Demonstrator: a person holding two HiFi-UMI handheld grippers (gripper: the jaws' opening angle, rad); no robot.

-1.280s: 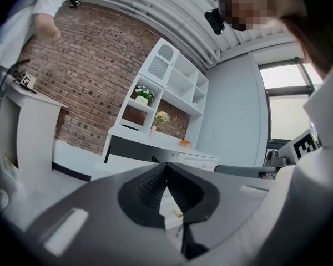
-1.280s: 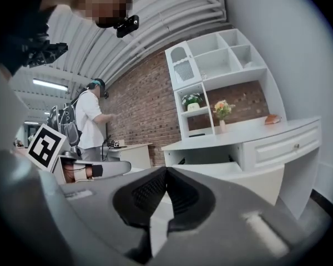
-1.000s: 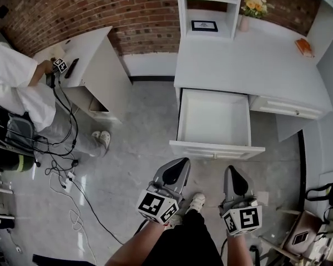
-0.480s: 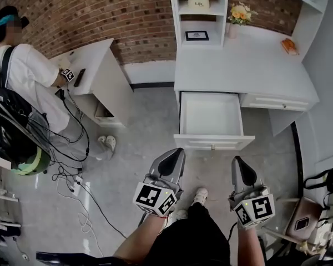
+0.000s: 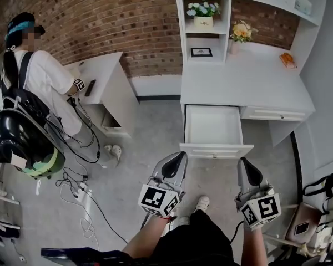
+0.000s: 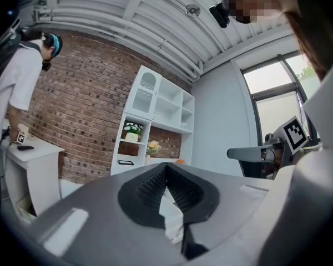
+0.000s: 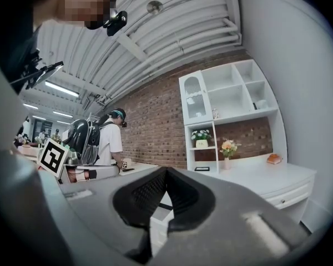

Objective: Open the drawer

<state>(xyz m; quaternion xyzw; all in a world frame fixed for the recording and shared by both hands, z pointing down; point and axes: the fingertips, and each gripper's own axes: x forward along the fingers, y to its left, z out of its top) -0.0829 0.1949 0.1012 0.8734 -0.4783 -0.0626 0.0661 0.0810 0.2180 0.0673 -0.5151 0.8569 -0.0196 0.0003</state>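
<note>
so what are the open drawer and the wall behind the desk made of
The drawer looks like white painted or laminated board, with smooth, matte, flat panels; its core is not visible. The wall is exposed red-brown brick with pale mortar lines.

Drawer (image 5: 213, 127) farther off; right gripper (image 5: 247, 165) shifted right; person (image 5: 41, 82) fuller in view

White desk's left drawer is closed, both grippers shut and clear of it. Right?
Wrong on one point: the white desk's left drawer is pulled open, not closed, as the head view shows. The left gripper and right gripper are shut and clear of it.
</note>
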